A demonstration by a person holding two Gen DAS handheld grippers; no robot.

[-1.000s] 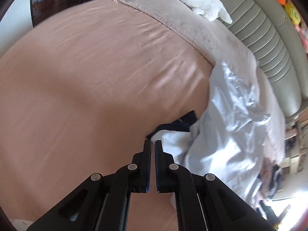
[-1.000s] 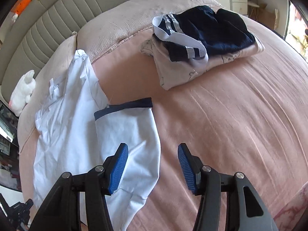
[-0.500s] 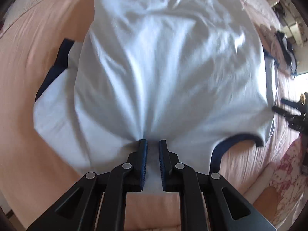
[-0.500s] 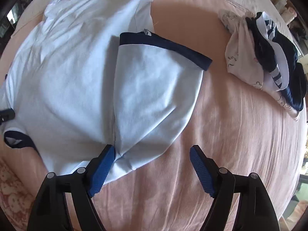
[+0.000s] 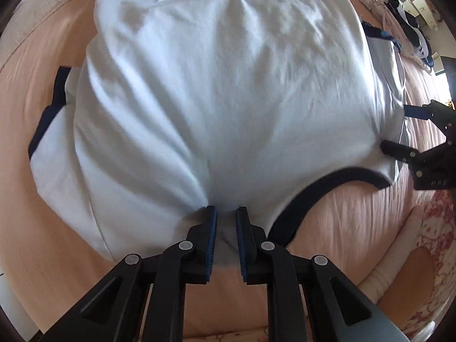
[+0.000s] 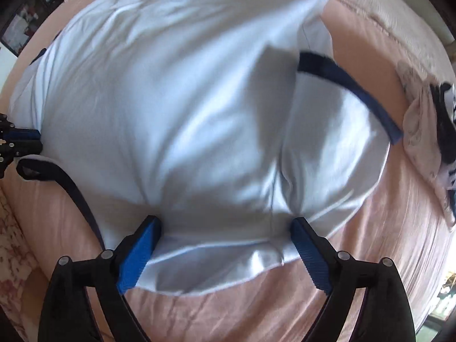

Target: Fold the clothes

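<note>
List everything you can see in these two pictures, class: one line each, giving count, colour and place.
T-shirt: one, white with navy trim, spread flat on the bed.
Bed sheet: one, pink, under the T-shirt.
Folded clothes: one pile, navy, white and pale, on the sheet beyond a sleeve.
Floral fabric: one, red and white, at the bed's edge.
Left gripper: black, blue pads, pinching the T-shirt's shoulder.
Right gripper: black, blue pads, opening, astride the other shoulder.

shirt (image 6: 199, 99) hem cropped at top, folded pile (image 6: 433, 131) blurred
</note>
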